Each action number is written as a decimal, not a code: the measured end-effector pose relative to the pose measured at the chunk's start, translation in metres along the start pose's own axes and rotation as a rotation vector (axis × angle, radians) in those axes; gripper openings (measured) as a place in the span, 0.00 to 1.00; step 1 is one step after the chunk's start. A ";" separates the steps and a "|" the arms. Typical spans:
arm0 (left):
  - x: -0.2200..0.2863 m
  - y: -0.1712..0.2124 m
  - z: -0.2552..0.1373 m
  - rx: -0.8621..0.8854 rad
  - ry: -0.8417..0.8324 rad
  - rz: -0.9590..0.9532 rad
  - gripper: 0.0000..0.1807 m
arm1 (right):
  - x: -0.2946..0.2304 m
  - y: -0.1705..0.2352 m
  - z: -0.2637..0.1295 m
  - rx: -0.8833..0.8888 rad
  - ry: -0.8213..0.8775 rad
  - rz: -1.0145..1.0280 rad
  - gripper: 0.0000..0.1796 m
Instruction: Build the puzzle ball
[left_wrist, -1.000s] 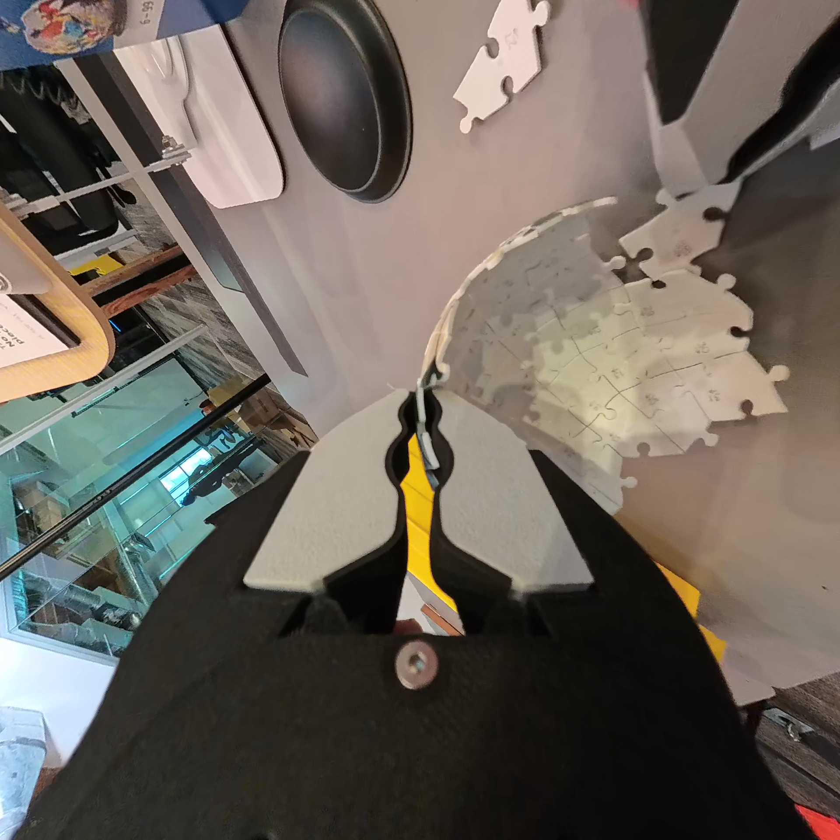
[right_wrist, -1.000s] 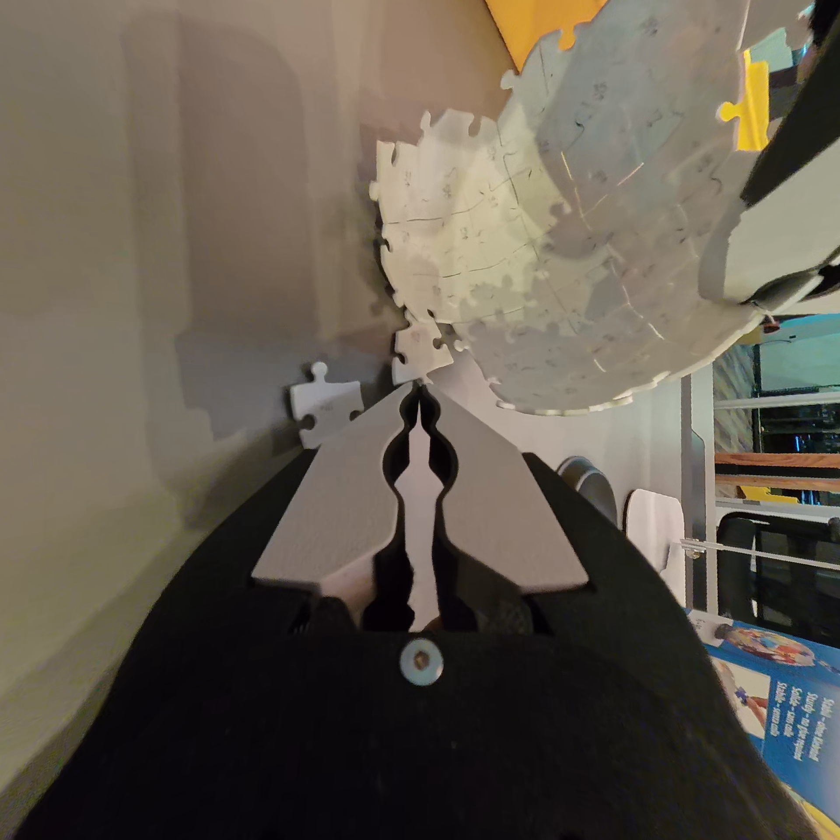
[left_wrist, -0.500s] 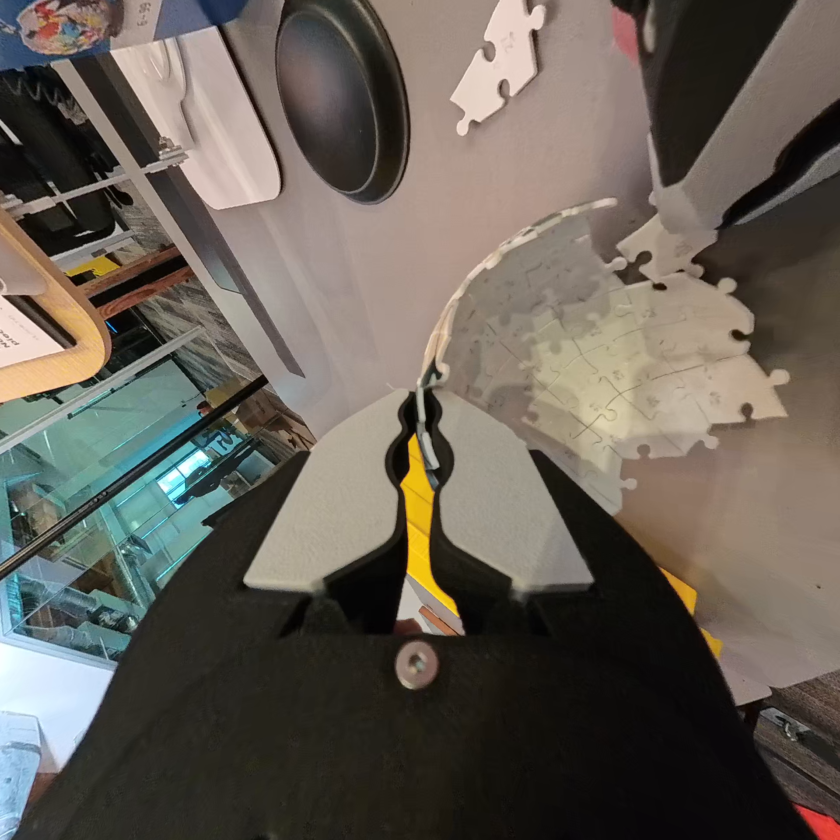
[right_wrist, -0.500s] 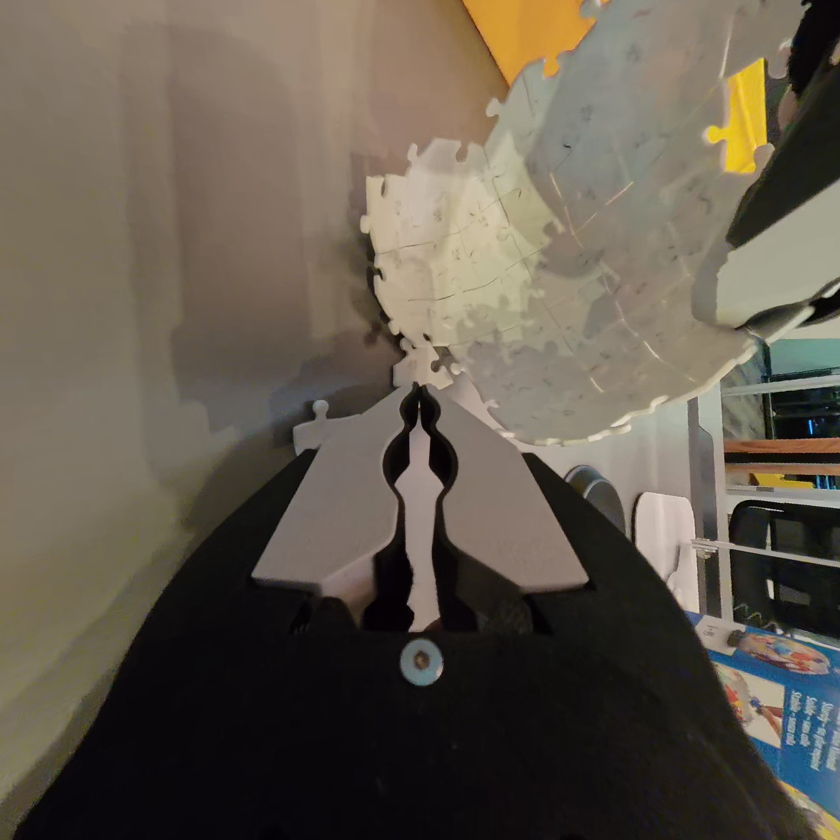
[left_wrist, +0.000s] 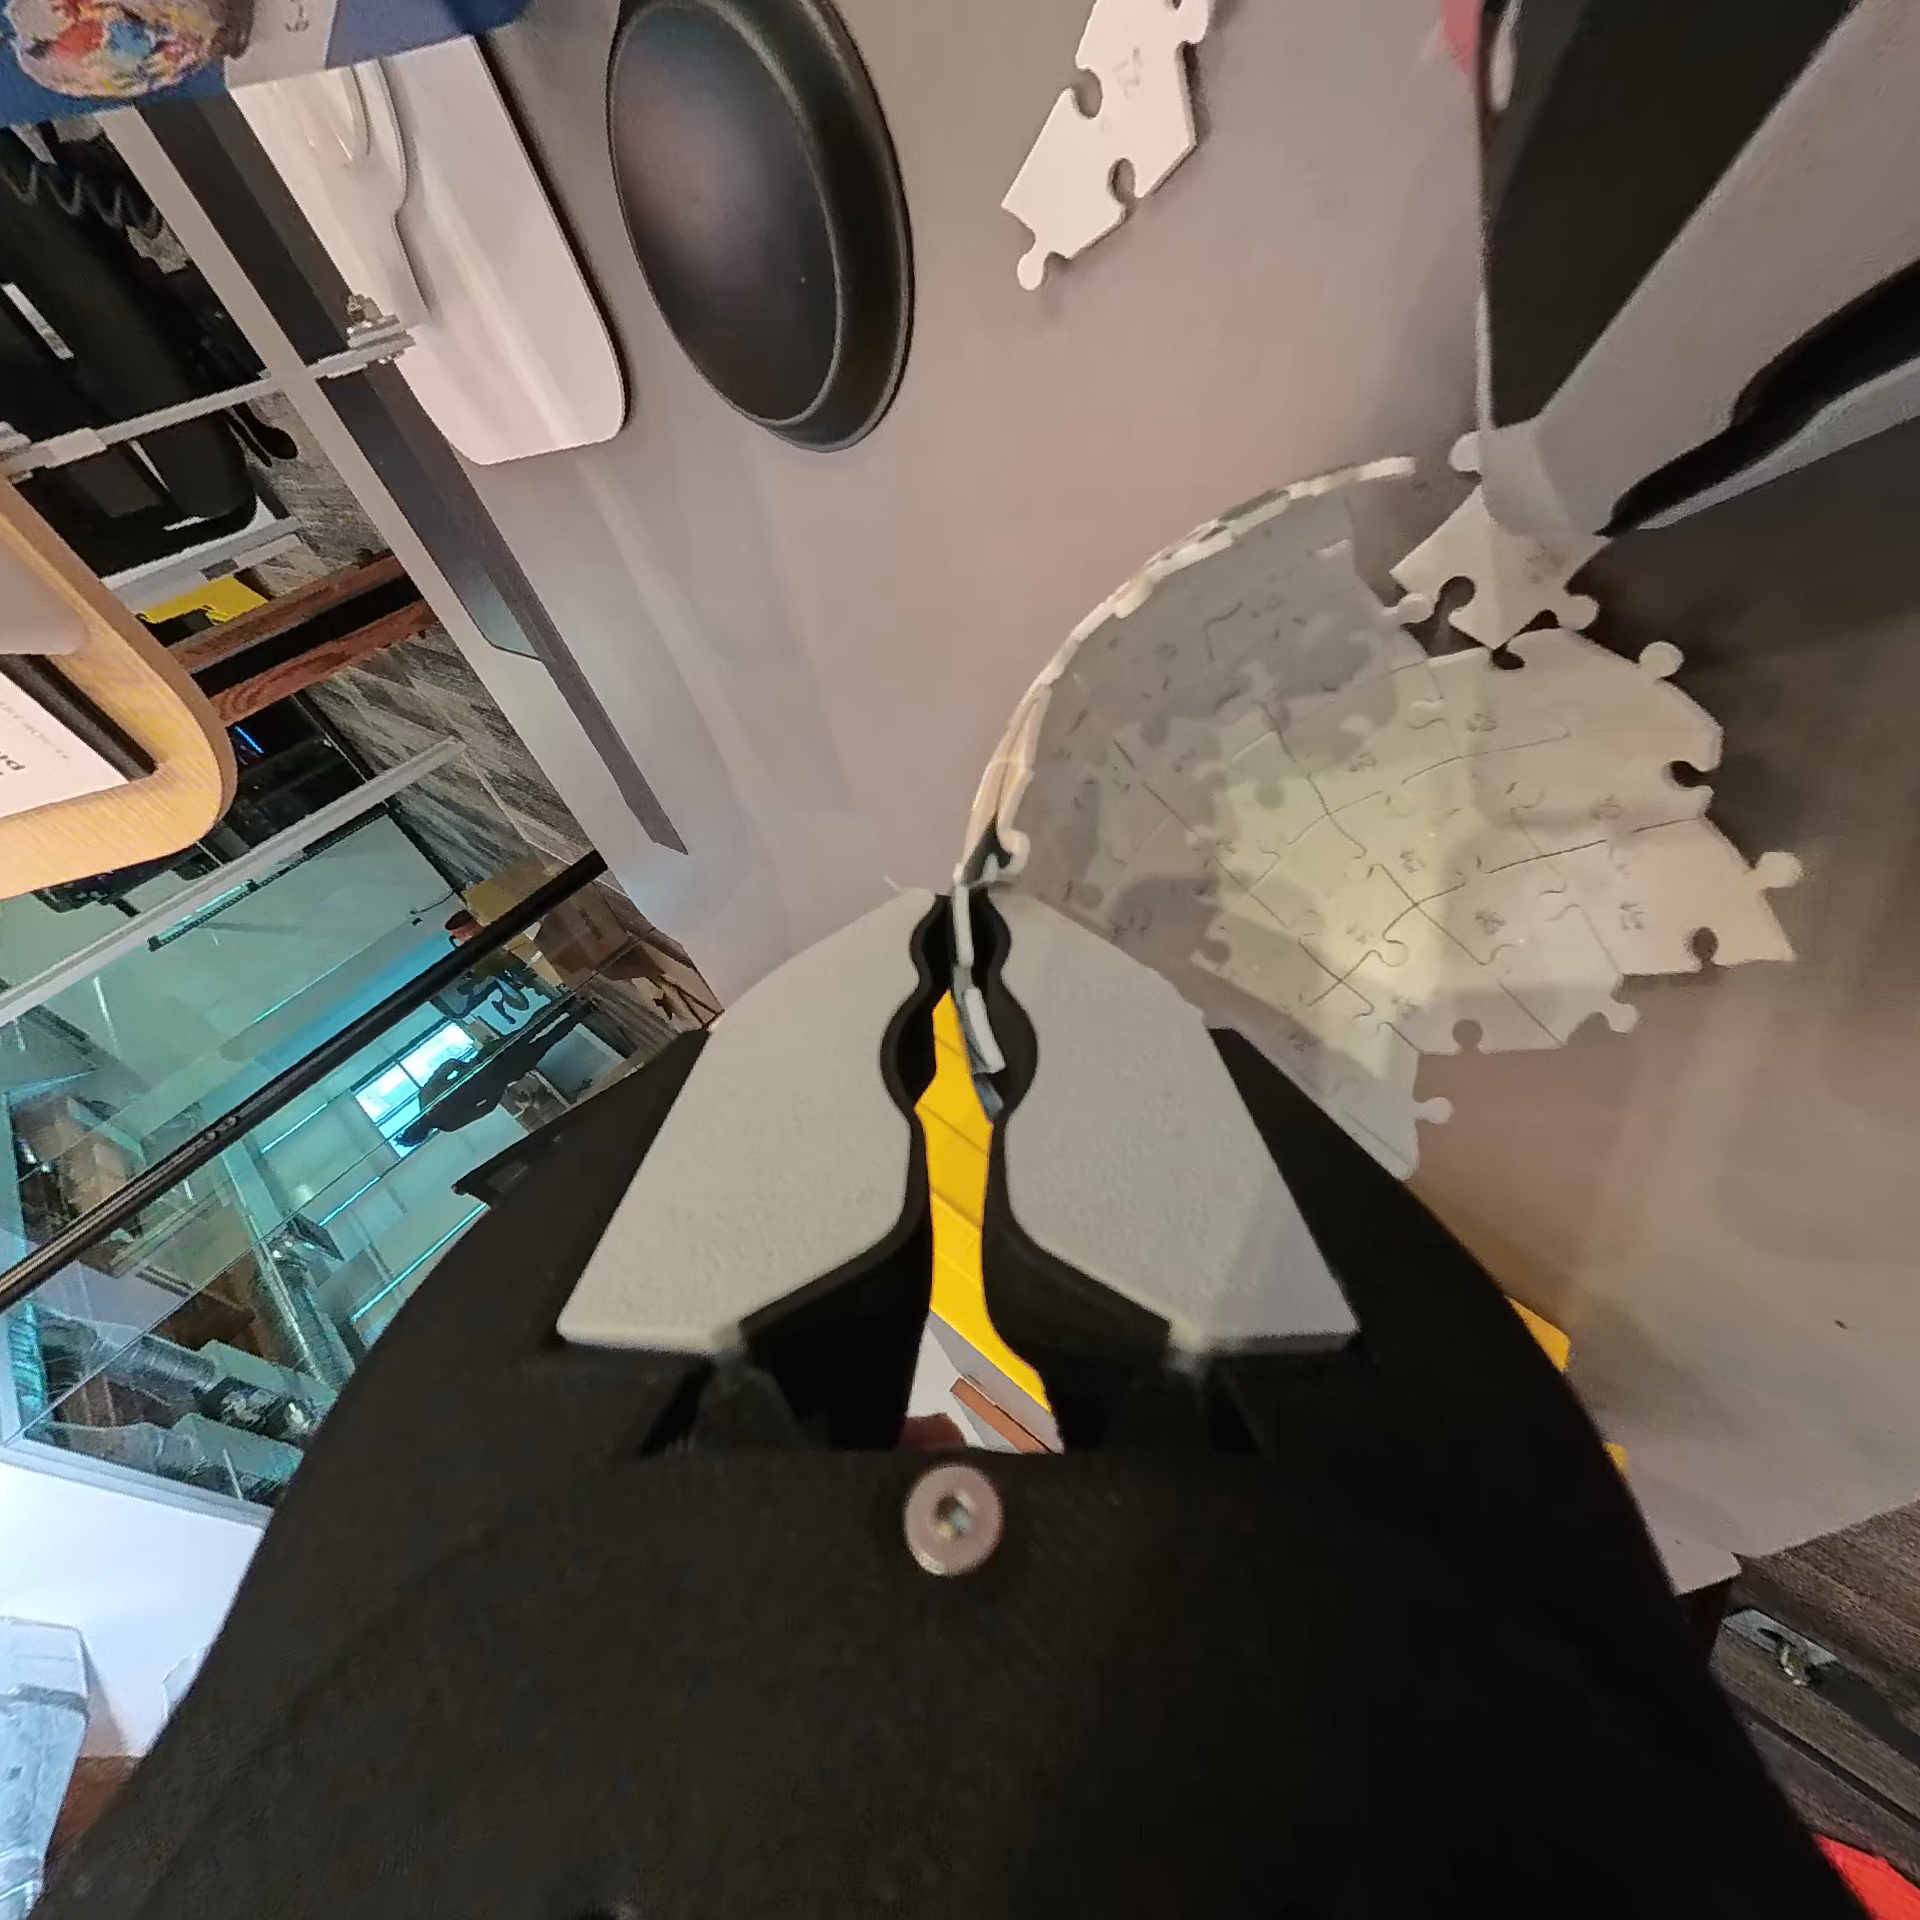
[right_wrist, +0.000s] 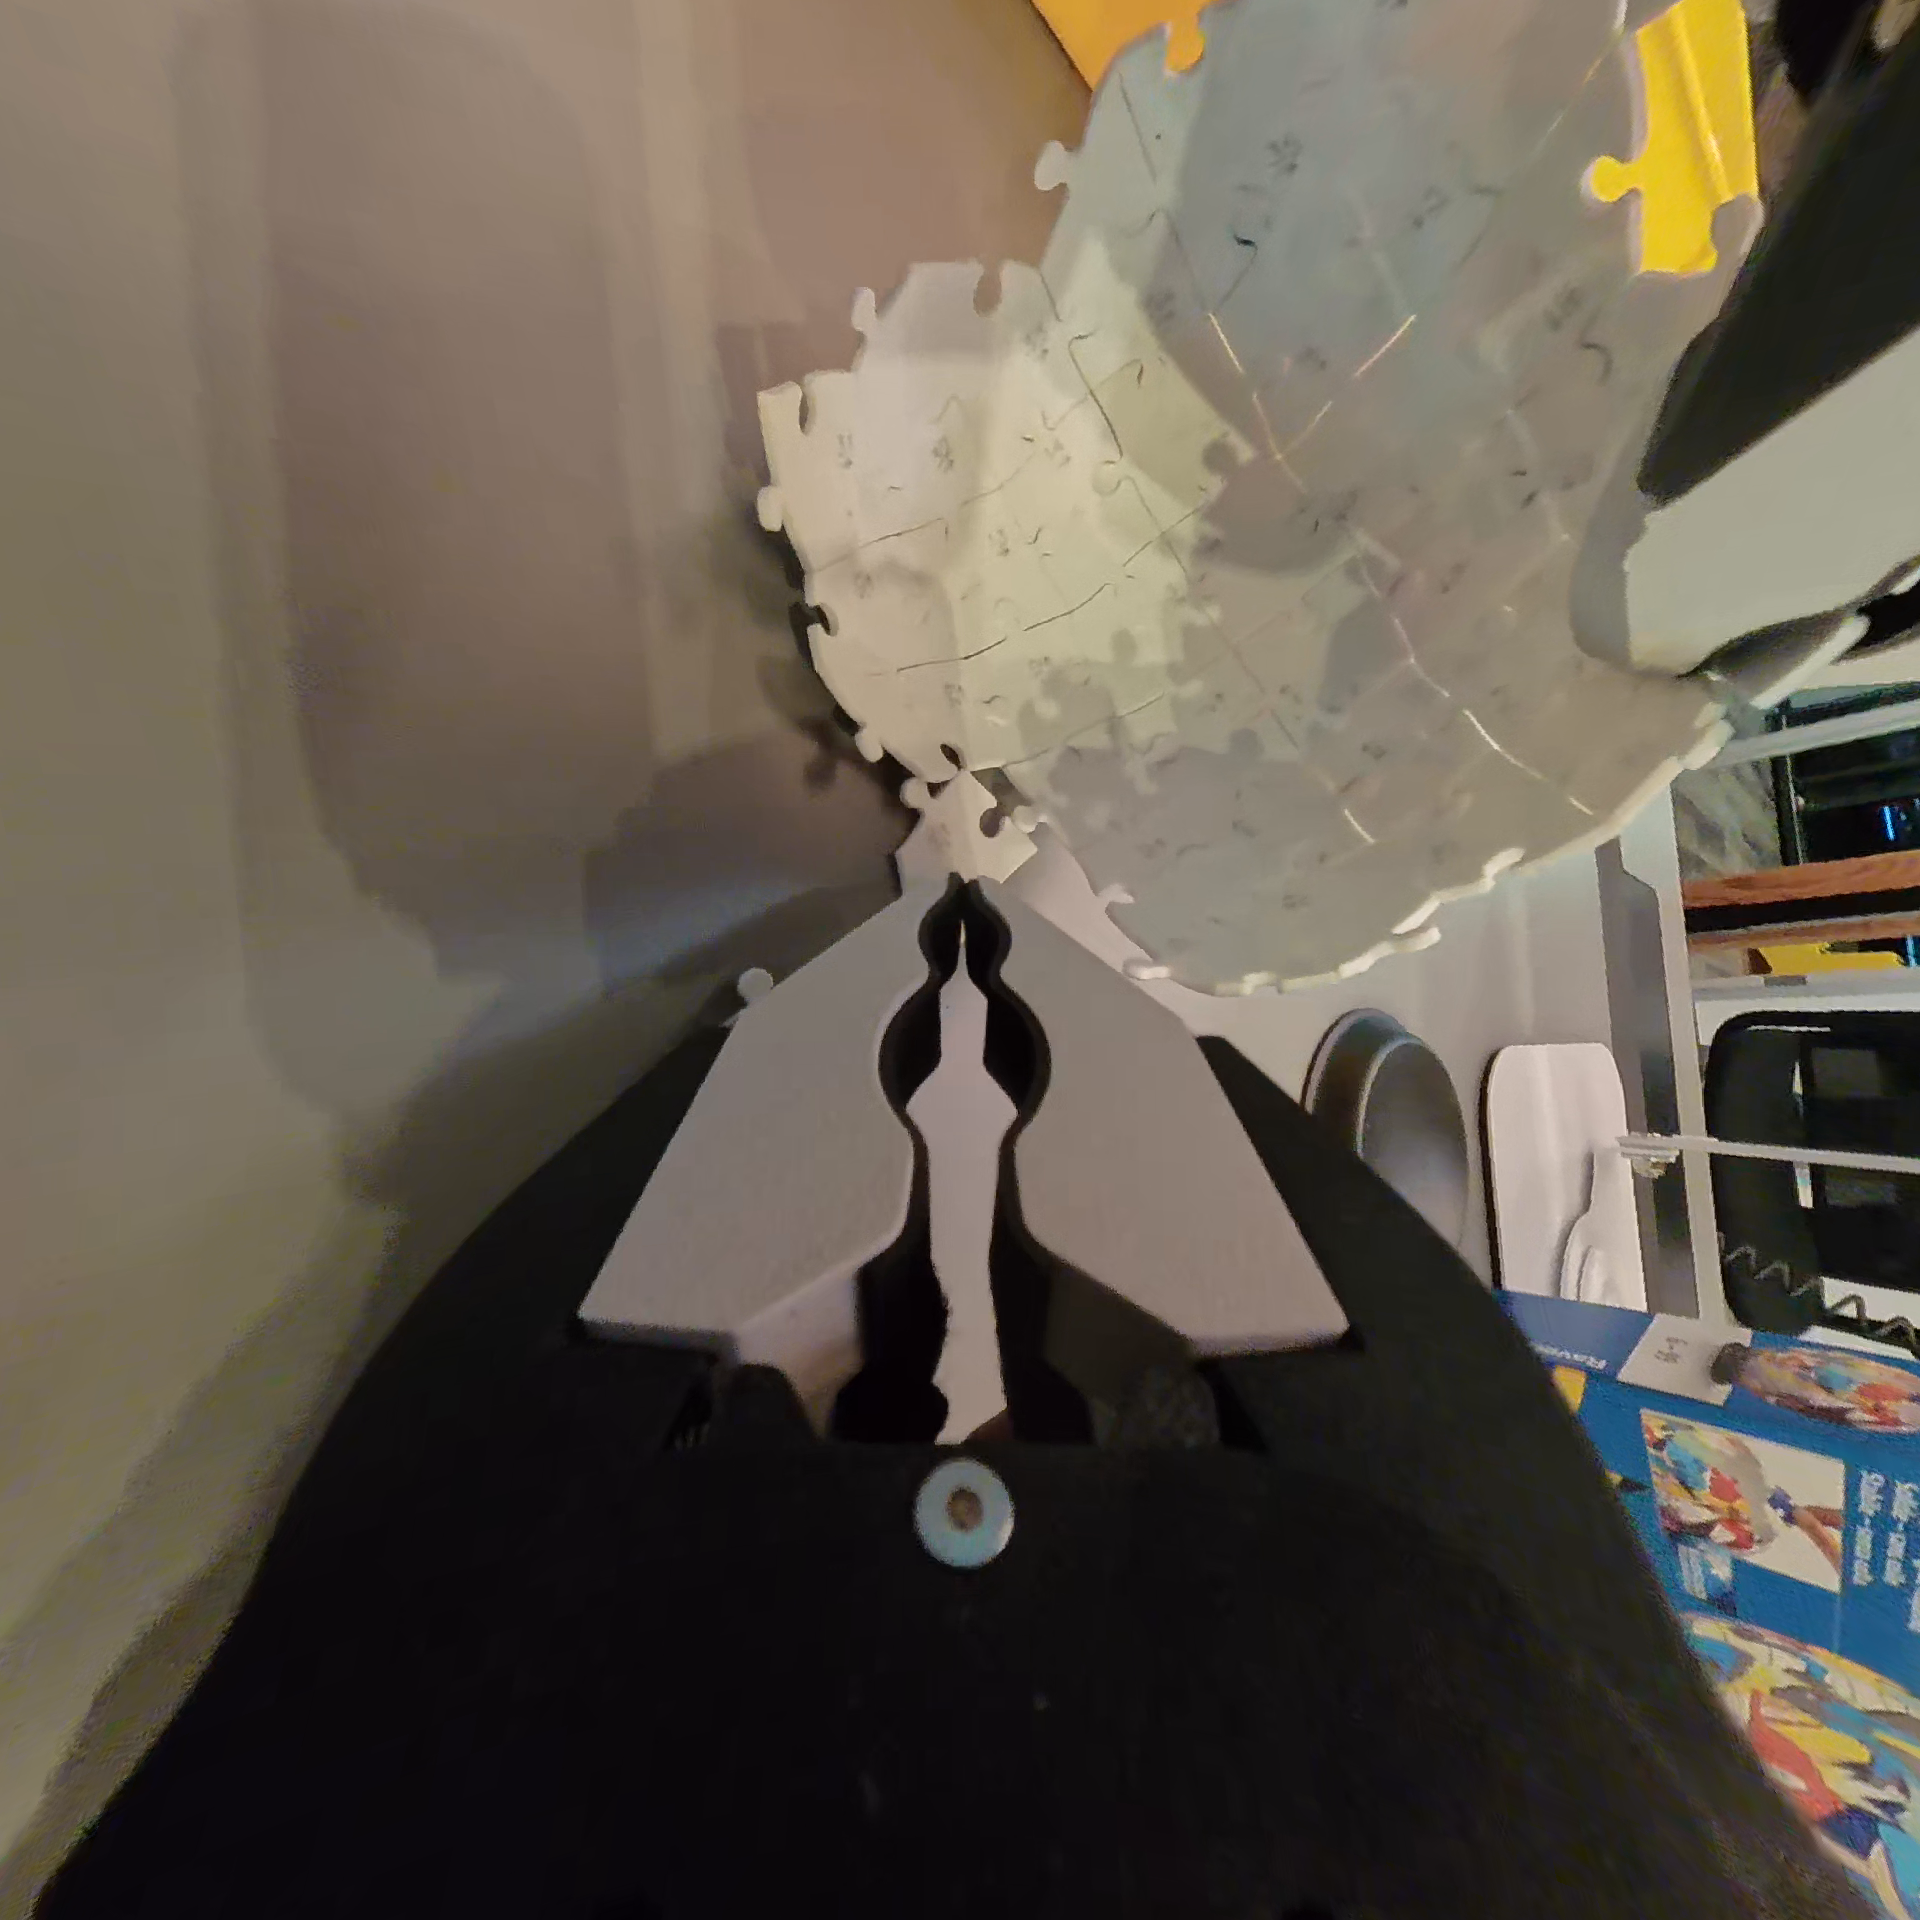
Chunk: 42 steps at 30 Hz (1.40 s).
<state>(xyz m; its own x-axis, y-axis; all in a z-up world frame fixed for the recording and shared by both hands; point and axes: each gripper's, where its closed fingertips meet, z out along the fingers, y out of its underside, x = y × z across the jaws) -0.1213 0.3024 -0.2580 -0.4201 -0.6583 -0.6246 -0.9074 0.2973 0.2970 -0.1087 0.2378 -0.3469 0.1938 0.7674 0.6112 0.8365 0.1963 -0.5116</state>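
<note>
The half-built puzzle ball (left_wrist: 1351, 821) is a curved white shell of joined pieces, seen from its inner side and held in the air above the grey table. My left gripper (left_wrist: 961, 914) is shut on the shell's rim. My right gripper (right_wrist: 961, 894) is shut on a single white puzzle piece (right_wrist: 971, 831) and holds it against the shell's (right_wrist: 1195, 540) jagged edge. In the left wrist view that piece (left_wrist: 1491, 582) touches the top edge of the shell, under the right gripper's fingers (left_wrist: 1621, 416).
A loose white strip of joined pieces (left_wrist: 1112, 135) lies on the grey table (left_wrist: 1039, 520). A black round dish (left_wrist: 758, 208) and a white tray (left_wrist: 499, 270) lie near the table's edge. A blue puzzle box (right_wrist: 1766, 1538) lies at the lower right. Something yellow (left_wrist: 956, 1174) shows beneath the shell. My hands' fingertips stand some 11 cm from each other.
My right gripper has carried the single piece closer until it meets the shell's edge. The left gripper has kept its hold on the shell, with the shell tilting slightly.
</note>
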 end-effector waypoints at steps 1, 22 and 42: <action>0.000 0.000 0.000 -0.001 -0.001 0.001 0.02 | 0.000 0.000 0.000 -0.006 0.003 0.009 0.00; 0.004 0.002 -0.002 -0.009 0.001 -0.011 0.02 | 0.000 -0.007 0.000 -0.020 0.023 0.072 0.00; 0.006 0.000 -0.004 -0.010 0.001 -0.013 0.02 | -0.005 -0.011 0.004 -0.004 -0.014 0.080 0.00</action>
<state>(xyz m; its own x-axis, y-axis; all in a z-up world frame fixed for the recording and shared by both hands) -0.1238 0.2961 -0.2588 -0.4079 -0.6630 -0.6277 -0.9128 0.2815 0.2958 -0.1212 0.2344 -0.3465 0.2534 0.7888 0.5601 0.8206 0.1313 -0.5562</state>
